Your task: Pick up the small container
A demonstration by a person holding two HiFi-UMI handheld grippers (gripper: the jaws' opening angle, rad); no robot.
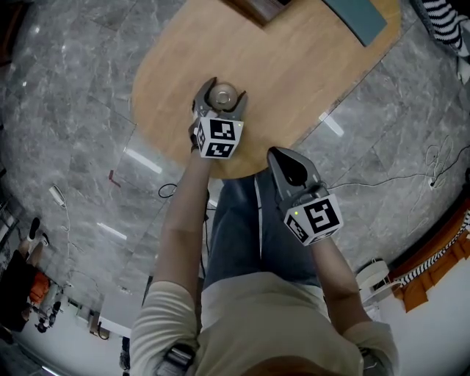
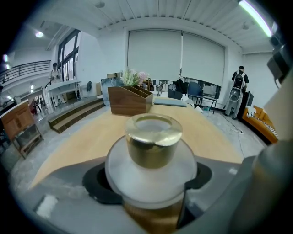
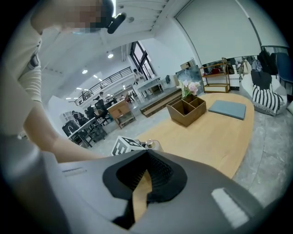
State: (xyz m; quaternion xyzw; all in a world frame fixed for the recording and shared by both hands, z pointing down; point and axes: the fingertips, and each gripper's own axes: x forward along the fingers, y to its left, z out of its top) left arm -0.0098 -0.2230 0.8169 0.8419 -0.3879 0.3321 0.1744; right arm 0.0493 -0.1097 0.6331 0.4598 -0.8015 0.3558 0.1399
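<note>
The small container (image 1: 223, 95) is a frosted round jar with a gold lid, standing on the oval wooden table (image 1: 308, 81) near its front edge. My left gripper (image 1: 222, 88) reaches around it from the near side. In the left gripper view the jar (image 2: 153, 146) fills the space between the jaws, and the dark pads (image 2: 98, 183) meet its sides. My right gripper (image 1: 283, 163) hangs off the table's front edge above the person's lap. Its jaws (image 3: 146, 171) are shut with nothing between them.
A wooden organiser box (image 1: 257, 7) and a flat grey-blue pad (image 1: 356, 16) lie at the table's far side. The table's front edge runs just behind the jar. Cables (image 1: 433, 172) trail over the marble floor to the right.
</note>
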